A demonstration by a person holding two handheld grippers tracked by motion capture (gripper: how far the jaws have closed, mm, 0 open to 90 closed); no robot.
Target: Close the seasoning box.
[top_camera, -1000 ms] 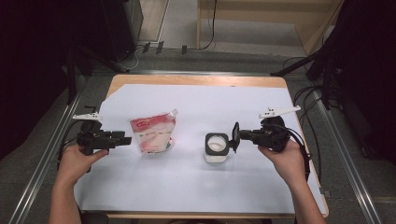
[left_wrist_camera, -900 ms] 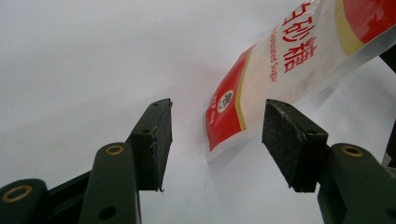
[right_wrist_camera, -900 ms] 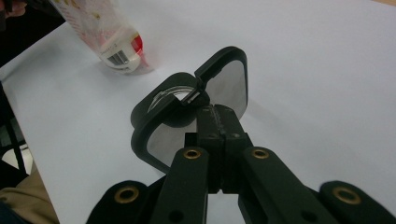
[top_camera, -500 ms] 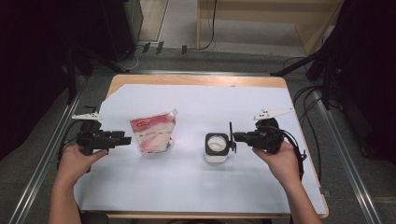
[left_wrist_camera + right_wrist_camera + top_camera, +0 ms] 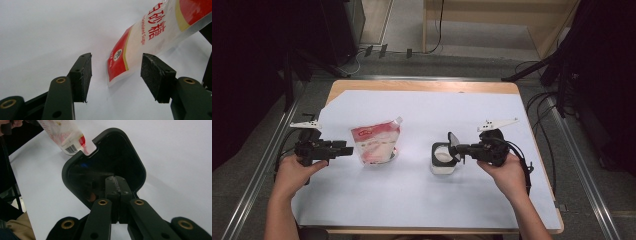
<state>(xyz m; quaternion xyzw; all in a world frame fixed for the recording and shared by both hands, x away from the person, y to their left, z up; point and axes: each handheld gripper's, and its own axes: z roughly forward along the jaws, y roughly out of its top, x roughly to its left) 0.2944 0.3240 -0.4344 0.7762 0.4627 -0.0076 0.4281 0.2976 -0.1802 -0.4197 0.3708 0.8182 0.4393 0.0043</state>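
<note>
Two tongs are at work, one in each of my hands, and each is doing a different job. My right gripper (image 5: 117, 192) is clenched on the black lid (image 5: 107, 162); its jaws meet on the lid's edge and hold it up on end, tilted off the container (image 5: 443, 159), so that the mouth of the tub is free. In the high view that lid stands at about 9 o'clock from my right hand (image 5: 507, 172), just over the container's right rim, and white contents show inside the tub. I judge I am keeping the lid lifted clear so sugar can go in.

My left gripper (image 5: 115, 75) is released, its jaws standing wide apart with the lower corner of the sugar pouch (image 5: 147, 40) lying between and just beyond them, not yet touched. The pouch stands on the white table sheet (image 5: 422, 200) at 3 o'clock from my left hand (image 5: 294, 172), and at 9 o'clock from the container, well apart from it. Its spout points up toward 1 o'clock. The spread jaws suit a grip across the pouch's side, which I take to be the next step.
</note>
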